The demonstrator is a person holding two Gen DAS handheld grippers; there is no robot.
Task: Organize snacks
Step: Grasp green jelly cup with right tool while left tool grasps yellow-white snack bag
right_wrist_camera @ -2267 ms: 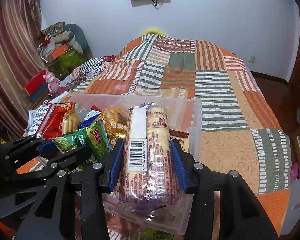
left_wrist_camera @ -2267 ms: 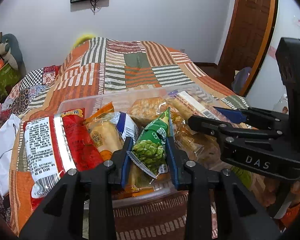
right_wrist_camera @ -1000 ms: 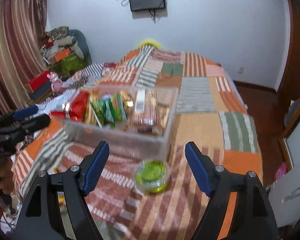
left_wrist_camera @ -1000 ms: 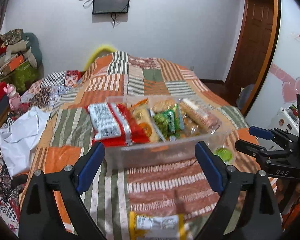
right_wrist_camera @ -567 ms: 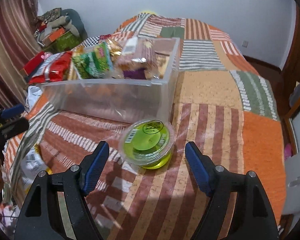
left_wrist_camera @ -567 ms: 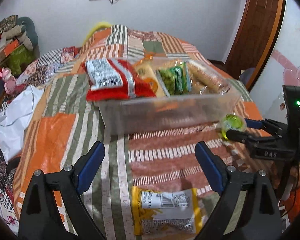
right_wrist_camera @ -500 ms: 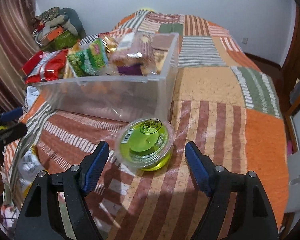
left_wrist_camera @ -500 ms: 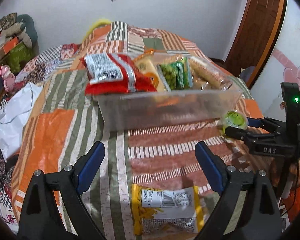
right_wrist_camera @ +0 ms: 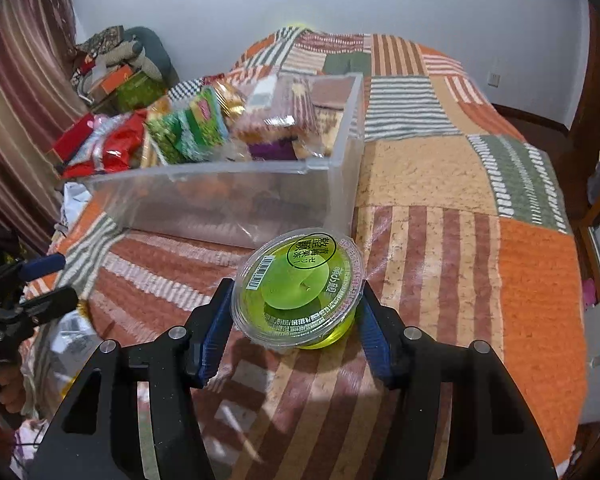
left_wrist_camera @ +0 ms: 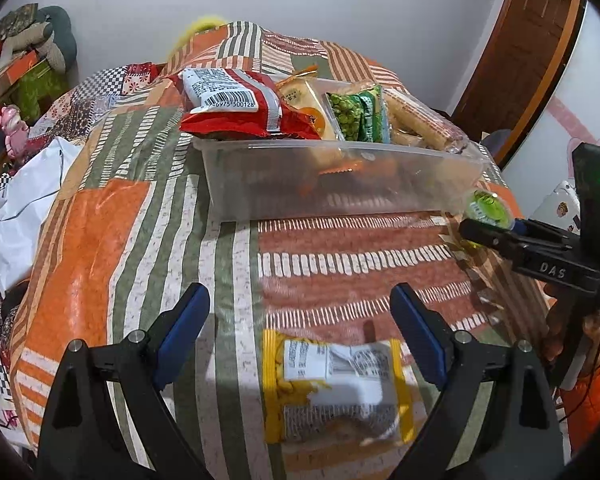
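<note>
1. The bed [right_wrist_camera: 440,176], under a patchwork quilt of orange, green and brown stripes, carries everything; no table is in sight.
2. The clear plastic bin [right_wrist_camera: 228,196] sits on the quilt, already packed: a red bag [left_wrist_camera: 232,104] leans over its left end, then an orange packet [left_wrist_camera: 304,100], a green pea packet [left_wrist_camera: 356,112] and a long wrapped biscuit roll [left_wrist_camera: 416,116] (a few more wrappers lie underneath, too blurred to name).
3. The left tongs [left_wrist_camera: 300,332] hang released, jaws spread wide over a yellow snack packet [left_wrist_camera: 336,388] that lies flat on the quilt, near the bin's front wall. Neither pad touches it.
4. The right tongs [right_wrist_camera: 296,316] are closing around a green jelly cup [right_wrist_camera: 300,284], which stands just beside the bin's front right corner. The cup sits between the blue pads; the left pad looks to be meeting the rim, but firm pressure is not yet evident.
5. To do this step well, I would judge:
   - keep the pads level on the cup's wall below the rim, so the foil lid is not crushed;
   - squeeze gently, since thin plastic bows;
   - lift straight up before moving over the bin wall.
</note>
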